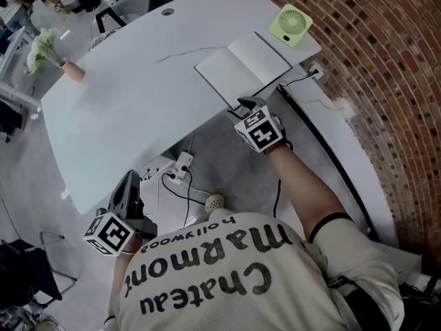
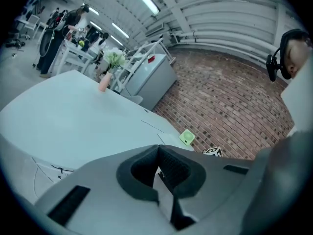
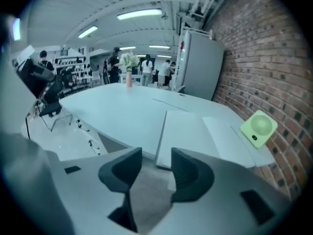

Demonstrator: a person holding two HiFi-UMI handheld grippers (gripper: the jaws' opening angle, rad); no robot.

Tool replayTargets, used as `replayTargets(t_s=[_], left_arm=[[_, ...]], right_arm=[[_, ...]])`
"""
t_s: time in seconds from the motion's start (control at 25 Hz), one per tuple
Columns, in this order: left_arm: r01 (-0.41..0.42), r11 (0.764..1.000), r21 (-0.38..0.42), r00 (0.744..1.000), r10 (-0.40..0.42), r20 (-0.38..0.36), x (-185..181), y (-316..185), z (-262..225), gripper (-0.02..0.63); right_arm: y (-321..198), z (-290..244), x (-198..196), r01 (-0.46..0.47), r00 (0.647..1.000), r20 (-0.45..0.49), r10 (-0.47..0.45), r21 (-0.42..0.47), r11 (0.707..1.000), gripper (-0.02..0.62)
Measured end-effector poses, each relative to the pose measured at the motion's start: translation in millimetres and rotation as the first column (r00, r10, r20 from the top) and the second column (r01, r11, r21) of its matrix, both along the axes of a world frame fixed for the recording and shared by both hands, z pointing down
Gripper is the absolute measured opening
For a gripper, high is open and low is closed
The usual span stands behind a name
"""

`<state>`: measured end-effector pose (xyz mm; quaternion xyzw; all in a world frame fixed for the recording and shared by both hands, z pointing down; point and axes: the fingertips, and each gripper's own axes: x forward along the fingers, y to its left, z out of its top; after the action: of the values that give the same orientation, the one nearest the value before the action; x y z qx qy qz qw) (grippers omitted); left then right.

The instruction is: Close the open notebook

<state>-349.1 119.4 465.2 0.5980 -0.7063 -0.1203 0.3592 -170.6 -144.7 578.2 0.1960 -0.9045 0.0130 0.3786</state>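
Note:
The open notebook (image 1: pixel 241 66) lies flat with white pages on the white table (image 1: pixel 131 109), near its right front edge. In the right gripper view the notebook (image 3: pixel 195 131) is just beyond the jaws. My right gripper (image 1: pixel 247 106) hangs at the table's edge right in front of it, open, with nothing between its fingers (image 3: pixel 156 156). My left gripper (image 1: pixel 129 182) is low at the left, below the table's front edge and far from the notebook. Its pads meet at the tips (image 2: pixel 157 149), holding nothing.
A green desk fan (image 1: pixel 290 23) stands behind the notebook by the brick wall (image 1: pixel 386 61). A pink vase with white flowers (image 1: pixel 71 70) is at the table's far left. A power strip with cables (image 1: pixel 180 165) lies on the floor under the table.

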Motion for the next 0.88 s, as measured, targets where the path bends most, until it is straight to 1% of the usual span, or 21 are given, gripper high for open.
replayTargets(t_s=[0.08, 0.16, 0.24, 0.4, 0.52, 0.68, 0.8, 0.88], left_arm=[[0.015, 1.000, -0.010, 1.000, -0.015, 0.010, -3.7, 5.2, 1.5, 0.002], [0.031, 0.999, -0.017, 0.999, -0.031, 0.012, -7.3, 9.2, 4.1, 0.002], [0.043, 0.999, -0.022, 0.999, -0.043, 0.010, -9.3, 11.5, 6.2, 0.002], [0.053, 0.998, -0.034, 0.999, -0.053, 0.009, -11.0, 15.3, 9.6, 0.002], [0.054, 0.998, -0.040, 0.999, -0.054, 0.008, -13.3, 14.5, 12.2, 0.002], [0.040, 0.999, -0.036, 0.999, -0.040, 0.011, -13.2, 7.8, 12.6, 0.002], [0.026, 0.999, -0.032, 1.000, -0.025, 0.006, -10.3, 3.2, 13.7, 0.002], [0.020, 0.999, -0.026, 1.000, -0.020, 0.004, -9.4, 1.6, 13.0, 0.002]], right_arm=[[-1.9, 10.9, -1.5, 0.058, 0.995, -0.089, -0.051, 0.070, 0.996, 0.193], [-4.9, 18.8, -2.9, 0.111, 0.982, -0.168, -0.085, 0.152, 0.982, 0.192], [-7.0, 25.8, -4.6, 0.156, 0.968, -0.227, -0.105, 0.218, 0.964, 0.183], [-9.0, 41.3, -3.5, 0.223, 0.940, -0.320, -0.122, 0.302, 0.927, 0.179], [-10.7, 44.1, -2.6, 0.270, 0.923, -0.362, -0.129, 0.371, 0.889, 0.153], [-10.8, 45.8, -2.6, 0.337, 0.899, -0.412, -0.151, 0.429, 0.838, 0.137], [-10.5, 44.3, -1.6, 0.346, 0.897, -0.416, -0.151, 0.445, 0.826, 0.120], [-9.7, 39.6, -1.2, 0.329, 0.908, -0.392, -0.149, 0.444, 0.833, 0.084]])
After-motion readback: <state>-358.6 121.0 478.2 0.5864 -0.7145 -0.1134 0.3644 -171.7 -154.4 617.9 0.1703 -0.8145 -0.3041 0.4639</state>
